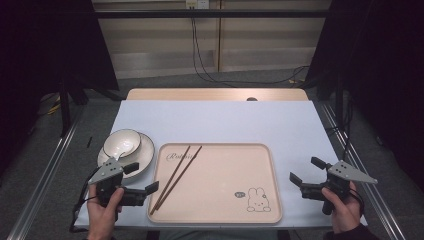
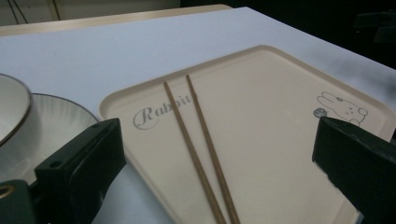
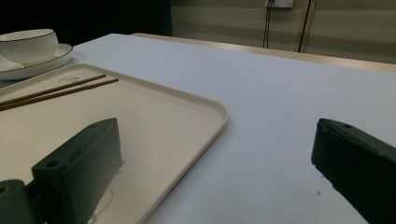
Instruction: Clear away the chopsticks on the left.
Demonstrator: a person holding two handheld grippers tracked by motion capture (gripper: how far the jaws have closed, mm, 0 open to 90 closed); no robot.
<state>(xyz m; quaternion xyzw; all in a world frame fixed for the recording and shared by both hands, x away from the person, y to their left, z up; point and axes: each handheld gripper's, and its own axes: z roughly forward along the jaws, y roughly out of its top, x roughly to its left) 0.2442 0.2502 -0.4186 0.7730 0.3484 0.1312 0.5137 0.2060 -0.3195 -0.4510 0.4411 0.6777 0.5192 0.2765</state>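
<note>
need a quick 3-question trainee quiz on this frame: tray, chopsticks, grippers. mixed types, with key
1. True or false: the chopsticks lie on the tray.
2. Multiple choice: the bowl stands A) on the tray, B) on a plate left of the tray, C) between the right gripper's jaws.
3. Short answer: how do the jaws of the left gripper and the right gripper stand, and do they hold anything?

Key:
1. True; both sticks lie on the tray's left part, side by side.
2. B.
3. Both stand open and hold nothing; the left gripper view shows the chopsticks lying free beyond its jaws.
</note>
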